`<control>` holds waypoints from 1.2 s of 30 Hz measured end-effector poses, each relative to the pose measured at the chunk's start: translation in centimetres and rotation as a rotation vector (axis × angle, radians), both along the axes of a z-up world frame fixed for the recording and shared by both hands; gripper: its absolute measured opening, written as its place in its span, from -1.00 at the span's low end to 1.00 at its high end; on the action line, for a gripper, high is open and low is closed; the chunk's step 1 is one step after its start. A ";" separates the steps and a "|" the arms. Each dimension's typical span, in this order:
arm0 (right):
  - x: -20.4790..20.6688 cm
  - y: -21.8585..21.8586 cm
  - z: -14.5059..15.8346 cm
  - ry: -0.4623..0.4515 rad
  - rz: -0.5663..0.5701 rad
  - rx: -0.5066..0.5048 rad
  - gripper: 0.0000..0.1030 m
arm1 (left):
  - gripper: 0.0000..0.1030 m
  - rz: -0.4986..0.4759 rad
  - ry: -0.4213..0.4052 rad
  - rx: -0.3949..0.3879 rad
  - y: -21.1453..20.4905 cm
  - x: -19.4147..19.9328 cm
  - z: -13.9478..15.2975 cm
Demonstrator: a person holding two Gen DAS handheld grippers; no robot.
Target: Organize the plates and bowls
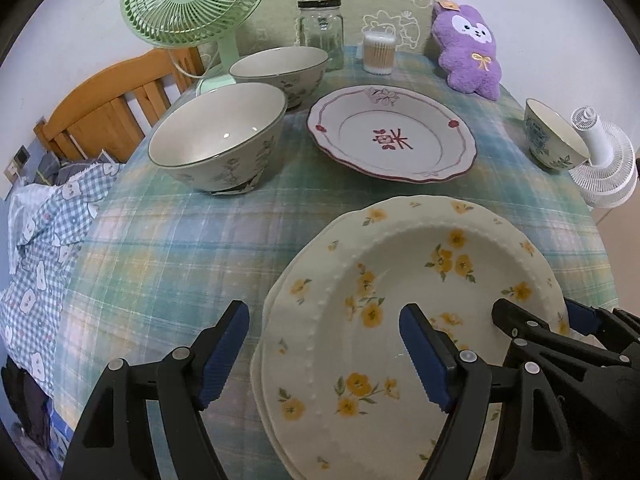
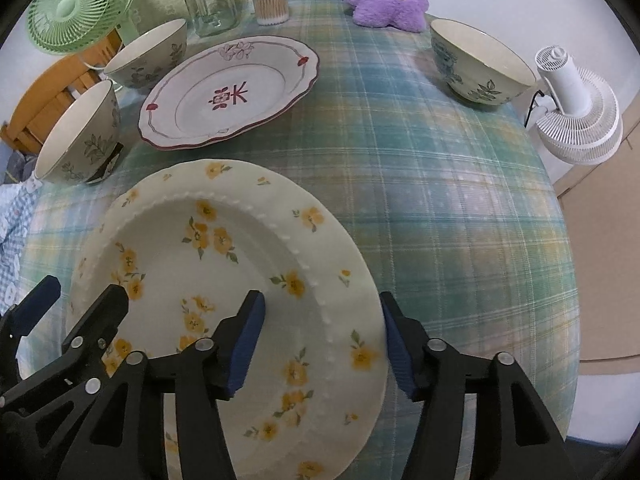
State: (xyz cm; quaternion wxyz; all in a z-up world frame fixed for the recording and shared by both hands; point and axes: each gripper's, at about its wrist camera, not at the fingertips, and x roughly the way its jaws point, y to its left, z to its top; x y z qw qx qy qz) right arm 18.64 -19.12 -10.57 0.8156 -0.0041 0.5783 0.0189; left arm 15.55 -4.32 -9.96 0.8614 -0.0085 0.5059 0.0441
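While the yellow-flowered plate (image 2: 224, 280) lies flat, face up, left gripper (image 1: 324, 356) and right gripper (image 2: 320, 344) gape wide straddling opposite rims, gripping nothing, bare tablecloth (image 2: 440, 200) to the right.

Count of items on the table (image 2: 440, 200):

Plates: at least three. One with red markings (image 1: 394, 136); yellow-flowered plates (image 1: 400, 320) in a stack of at least two, a second rim showing beneath the top one. Exact stack count cannot be told.

Bowls: three. Two grey-green floral bowls, one nearer (image 1: 218, 136) and one farther (image 1: 280, 70); one smaller blue-patterned bowl (image 1: 554, 136).

Fans: two. One green (image 1: 192, 4), one white (image 1: 604, 164).

Glass jars: one (image 1: 321, 28).

Cotton-swab containers: one (image 1: 379, 53).

Plush toys: one, purple (image 1: 470, 50).

Tools: two. Left tool (image 1: 324, 360), right tool (image 2: 322, 348).
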 end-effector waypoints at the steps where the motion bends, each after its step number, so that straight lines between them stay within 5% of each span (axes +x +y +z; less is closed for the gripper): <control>1: 0.1 0.0 0.0 0.003 0.000 0.005 0.26 | 0.54 -0.004 0.001 -0.005 0.1 0.0 0.0; 20: -0.2 0.1 9.2 -0.199 -0.092 0.044 0.50 | 0.77 -0.122 -0.093 -0.101 2.3 1.3 5.1; 36: 6.4 -0.8 11.3 -0.283 0.010 0.083 0.51 | 0.73 0.016 -0.155 -0.080 -0.1 6.5 7.1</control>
